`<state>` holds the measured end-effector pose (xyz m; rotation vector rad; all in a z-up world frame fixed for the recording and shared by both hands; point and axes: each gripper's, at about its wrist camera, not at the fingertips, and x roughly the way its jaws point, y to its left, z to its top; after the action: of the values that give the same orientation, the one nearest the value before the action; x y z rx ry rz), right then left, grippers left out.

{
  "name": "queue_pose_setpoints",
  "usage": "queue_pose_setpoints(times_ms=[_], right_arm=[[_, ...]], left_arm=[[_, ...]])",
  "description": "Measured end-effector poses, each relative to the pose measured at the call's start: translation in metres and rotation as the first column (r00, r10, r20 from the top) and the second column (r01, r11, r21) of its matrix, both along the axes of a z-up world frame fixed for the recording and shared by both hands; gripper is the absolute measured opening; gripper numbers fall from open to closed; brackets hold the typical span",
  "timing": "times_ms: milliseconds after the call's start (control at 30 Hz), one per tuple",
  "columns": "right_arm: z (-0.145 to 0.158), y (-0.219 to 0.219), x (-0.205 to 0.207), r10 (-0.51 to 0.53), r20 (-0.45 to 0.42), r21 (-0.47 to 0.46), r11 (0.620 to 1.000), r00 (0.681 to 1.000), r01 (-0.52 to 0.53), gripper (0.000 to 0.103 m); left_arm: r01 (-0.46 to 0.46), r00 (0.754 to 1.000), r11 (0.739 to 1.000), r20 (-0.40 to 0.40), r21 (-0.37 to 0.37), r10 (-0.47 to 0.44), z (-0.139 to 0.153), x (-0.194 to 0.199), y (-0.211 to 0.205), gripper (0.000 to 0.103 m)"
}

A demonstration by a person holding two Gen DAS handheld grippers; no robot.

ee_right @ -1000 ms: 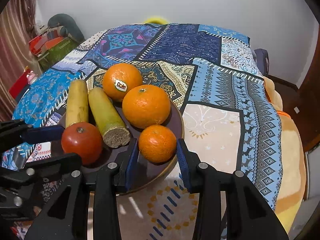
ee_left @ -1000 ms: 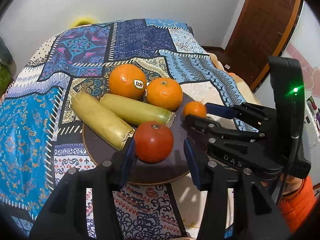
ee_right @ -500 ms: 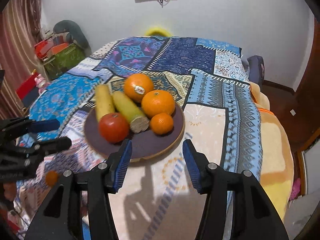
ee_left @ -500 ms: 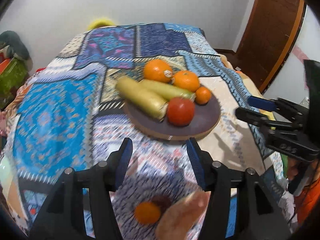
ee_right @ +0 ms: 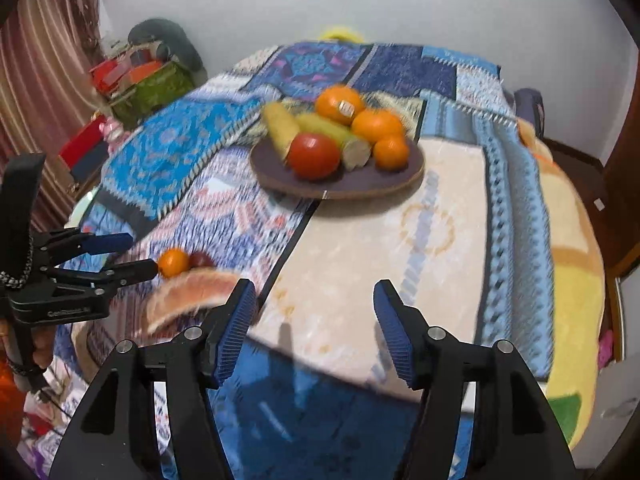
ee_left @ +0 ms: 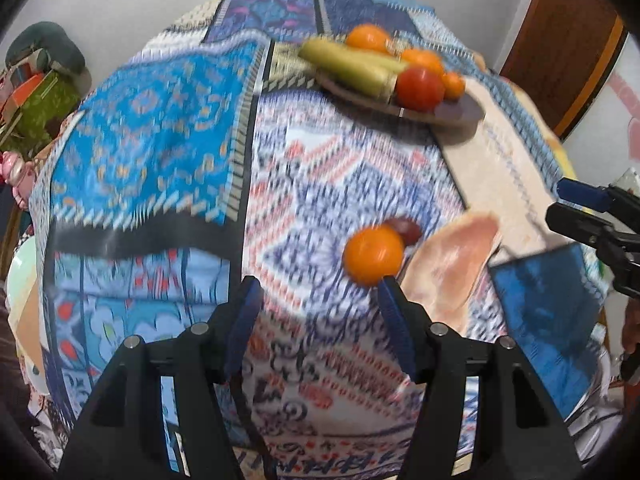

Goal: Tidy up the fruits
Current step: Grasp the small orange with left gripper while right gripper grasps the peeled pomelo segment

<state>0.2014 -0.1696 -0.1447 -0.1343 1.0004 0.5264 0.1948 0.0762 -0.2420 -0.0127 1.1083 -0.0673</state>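
Observation:
A dark round plate [ee_right: 360, 188] on the patterned bedspread holds a tomato [ee_right: 314, 156], two pale corn-like pieces [ee_right: 282, 126], two big oranges [ee_right: 340, 105] and a small orange [ee_right: 391, 153]; the plate also shows far off in the left wrist view [ee_left: 456, 114]. Near the front lie a loose small orange [ee_left: 373, 255], a dark red fruit [ee_left: 404, 229] behind it and a pale pink elongated piece [ee_left: 456, 256]. My left gripper [ee_left: 320, 320] is open and empty, its right finger just beside the loose orange. My right gripper [ee_right: 314, 330] is open and empty, well back from the plate.
The quilted bedspread [ee_left: 160, 128] covers the whole bed. A dark blue flat item [ee_left: 548, 312] lies at its front right. Boxes and bags [ee_right: 136, 80] stand to the left by a curtain. A wooden door [ee_left: 572, 32] is at the right.
Both grippers have pulled back from the plate toward the front of the bed. The left one now faces the loose small orange and pink piece. Both stay open.

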Motion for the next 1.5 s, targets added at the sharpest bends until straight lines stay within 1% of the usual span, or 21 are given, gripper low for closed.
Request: queue_pose_setpoints(times_ms=[200,300,367,400,433,500,600,700,767,900,1000,1067,1133,1200,1267,1367,1500], right_arm=[[-0.021,0.017,-0.012,0.044,-0.085,-0.003,0.999,0.995,-0.045,0.058],[-0.029,0.030,-0.015,0.078,-0.105,-0.009,0.997,0.991,-0.079,0.058],[-0.033,0.040,-0.016,0.098,-0.101,-0.037,0.994,0.990,-0.102,0.058],[-0.034,0.044,-0.015,0.099,-0.094,-0.052,0.993,0.991,-0.104,0.058],[-0.034,0.044,-0.014,0.090,-0.086,-0.063,0.993,0.992,-0.096,0.058],[-0.031,0.042,-0.009,0.073,-0.062,-0.073,0.994,0.995,-0.078,0.058],[-0.027,0.034,-0.003,0.049,-0.057,-0.069,0.996,0.997,-0.053,0.058],[-0.024,0.027,0.000,0.043,-0.054,-0.062,0.997,0.998,-0.047,0.058],[-0.019,0.023,-0.001,0.031,-0.039,-0.066,0.997,0.999,-0.034,0.058],[-0.008,0.022,-0.007,0.041,-0.031,-0.044,0.998,0.999,-0.042,0.058],[-0.006,0.033,-0.012,0.064,-0.027,-0.047,0.997,0.998,-0.066,0.058],[-0.008,0.040,-0.015,0.076,-0.032,-0.052,0.996,0.997,-0.078,0.058],[-0.015,0.051,-0.017,0.091,-0.062,-0.043,0.995,0.994,-0.094,0.058],[-0.023,0.059,-0.018,0.100,-0.077,-0.058,0.993,0.992,-0.104,0.058],[-0.031,0.068,-0.019,0.105,-0.081,-0.086,0.990,0.991,-0.112,0.058],[-0.044,0.077,-0.015,0.088,-0.111,-0.097,0.990,0.990,-0.099,0.058],[-0.048,0.084,-0.013,0.078,-0.093,-0.113,0.990,0.993,-0.089,0.058]], left_arm=[[0.024,1.000,0.999,0.015,0.025,-0.024,-0.005,-0.009,-0.008,0.063],[0.039,0.999,0.999,0.009,-0.005,-0.039,-0.005,-0.010,-0.011,0.063],[0.057,0.998,0.998,0.005,-0.028,-0.056,-0.003,-0.011,-0.015,0.063],[0.063,0.998,0.998,0.005,-0.019,-0.063,-0.003,-0.011,-0.019,0.063],[0.075,0.997,0.997,0.005,-0.017,-0.075,-0.003,-0.012,-0.022,0.063],[0.104,0.995,0.994,0.002,-0.045,-0.104,-0.003,-0.013,-0.029,0.063],[0.131,0.991,0.989,0.005,-0.070,-0.131,-0.002,-0.011,-0.043,0.063],[0.159,0.987,0.979,0.009,-0.132,-0.159,0.000,-0.007,-0.055,0.063],[0.168,0.986,0.977,0.031,-0.130,-0.165,0.005,-0.007,-0.059,0.063],[0.148,0.988,0.982,0.062,-0.116,-0.142,0.015,-0.011,-0.047,0.063],[0.100,0.993,0.990,0.069,-0.095,-0.094,0.018,-0.018,-0.026,0.063],[0.063,0.996,0.994,0.070,-0.087,-0.057,0.017,-0.022,-0.009,0.063],[0.029,0.997,0.996,0.069,-0.089,-0.022,0.016,-0.027,0.008,0.063],[0.002,0.998,0.995,0.066,-0.099,0.004,0.014,-0.030,0.021,0.063],[-0.007,0.998,0.993,0.066,-0.116,0.015,0.014,-0.032,0.030,0.063],[-0.004,0.997,0.994,0.077,-0.105,0.012,0.015,-0.034,0.031,0.063],[0.012,0.997,0.994,0.075,-0.105,-0.005,0.012,-0.031,0.024,0.063]])
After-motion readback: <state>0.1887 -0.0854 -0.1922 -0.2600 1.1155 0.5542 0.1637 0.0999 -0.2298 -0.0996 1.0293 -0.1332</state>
